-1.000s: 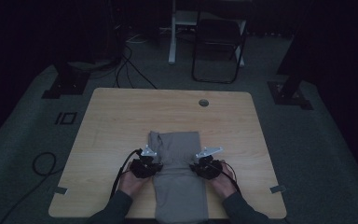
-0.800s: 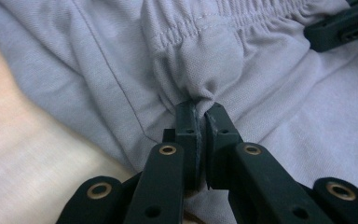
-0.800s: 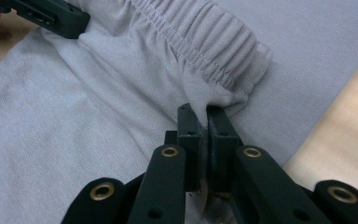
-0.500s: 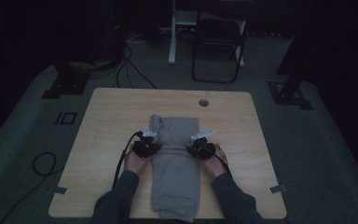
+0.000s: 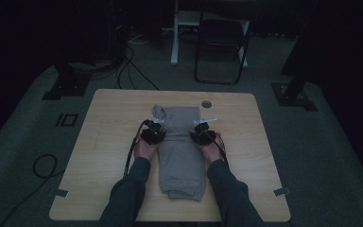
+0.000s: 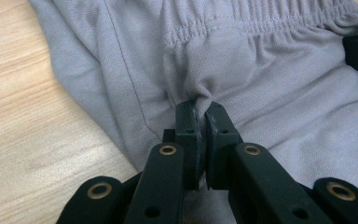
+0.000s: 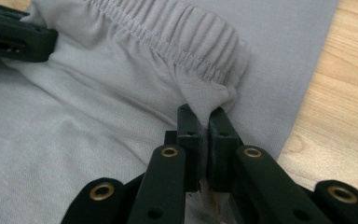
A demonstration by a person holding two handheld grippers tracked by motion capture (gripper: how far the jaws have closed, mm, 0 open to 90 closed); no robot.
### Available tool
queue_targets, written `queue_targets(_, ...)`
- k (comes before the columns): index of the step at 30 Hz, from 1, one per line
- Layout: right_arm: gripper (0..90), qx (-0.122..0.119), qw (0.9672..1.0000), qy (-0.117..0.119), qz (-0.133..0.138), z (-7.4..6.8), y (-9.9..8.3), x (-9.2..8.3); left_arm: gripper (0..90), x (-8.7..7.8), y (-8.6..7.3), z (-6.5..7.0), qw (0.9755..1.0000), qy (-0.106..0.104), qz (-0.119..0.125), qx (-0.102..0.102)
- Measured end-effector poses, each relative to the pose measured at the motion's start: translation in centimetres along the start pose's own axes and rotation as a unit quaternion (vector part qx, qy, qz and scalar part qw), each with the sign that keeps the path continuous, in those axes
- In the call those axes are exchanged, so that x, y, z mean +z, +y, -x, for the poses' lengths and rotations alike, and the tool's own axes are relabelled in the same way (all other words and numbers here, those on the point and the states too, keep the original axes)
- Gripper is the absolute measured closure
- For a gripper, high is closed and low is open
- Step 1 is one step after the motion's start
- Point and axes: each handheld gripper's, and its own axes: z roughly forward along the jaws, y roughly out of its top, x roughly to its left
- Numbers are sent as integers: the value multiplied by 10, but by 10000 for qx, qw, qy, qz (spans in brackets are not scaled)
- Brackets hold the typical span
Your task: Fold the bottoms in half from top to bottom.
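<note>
Grey shorts [image 5: 179,151] with an elastic waistband lie folded lengthwise down the middle of the wooden table [image 5: 99,142]. My left gripper [image 5: 157,128] is shut on a pinch of the grey cloth [image 6: 200,93] at the shorts' left edge, just below the gathered waistband [image 6: 261,23]. At the right edge my right gripper [image 5: 199,128] is shut on the corner of the waistband [image 7: 214,100]. Both hold the cloth a little above the layer beneath. In the right gripper view the left gripper's black jaw shows at the top left.
A round cable hole [image 5: 206,103] sits in the table beyond the shorts. Bare wood lies to either side of the garment. Behind the table stand a black chair [image 5: 222,42] and stand bases with cables on the dark floor.
Both grippers have moved away from the person toward the far side of the table, carrying the waistband end of the shorts with them. The folded-over part now reaches farther up the table.
</note>
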Motion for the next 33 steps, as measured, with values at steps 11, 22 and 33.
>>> queue_targets(11,872,-48,9951,209,969,1,30,-66,864,-63,33,-4,9943,-426,965,-133)
queue_targets(22,872,-617,9904,517,1123,-18,-3,-119,862,-112,-3,23,9896,-912,1069,321)
queue_targets(33,867,-781,9942,738,34,-32,-82,-80,849,-65,-84,38,9910,-1317,87,219)
